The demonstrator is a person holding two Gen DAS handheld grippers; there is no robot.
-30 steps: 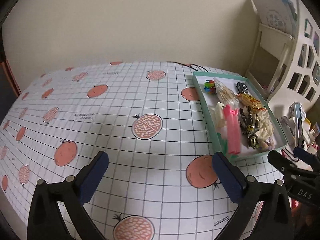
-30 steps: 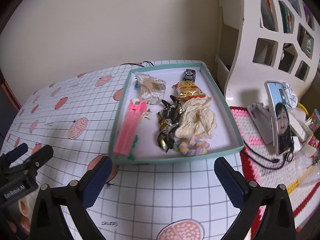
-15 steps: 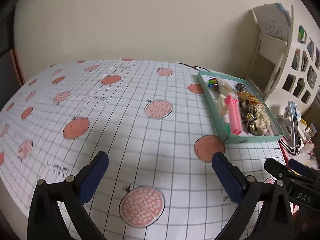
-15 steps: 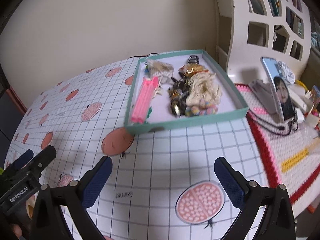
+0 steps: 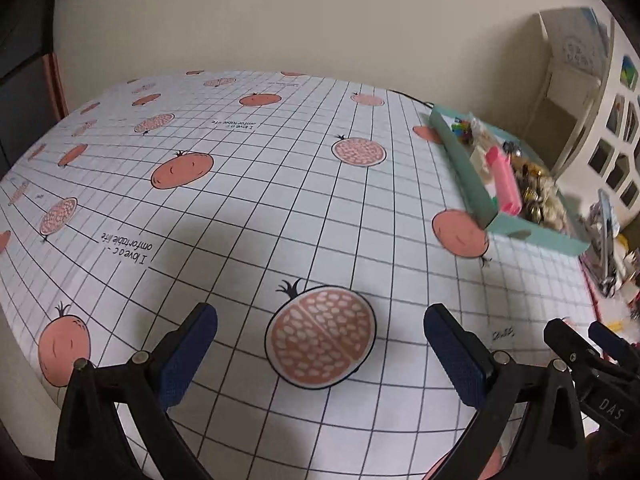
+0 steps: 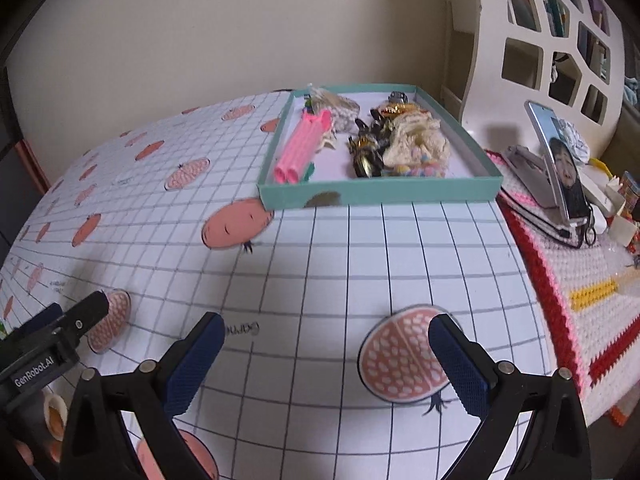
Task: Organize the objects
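A teal tray stands at the far right of the table, next to the wall. It holds a pink tube pack, a bag of cotton swabs, dark and gold wrapped sweets, a cream crumpled bag and pastel candy. My left gripper hovers open over the tablecloth, well short of the tray, with nothing between its fingers. My right gripper is also open and empty, low near the table's front edge. Each gripper shows at the edge of the other's view.
The tablecloth is a white grid printed with pomegranates. To the right lie a crocheted mat, a phone on a stand with cables, small clutter, and a white shelf unit. A cream wall stands behind the table.
Both grippers have pulled back from the tray toward the table's front edge and dropped lower. The tray now looks smaller and farther off. Both stayed open and empty.
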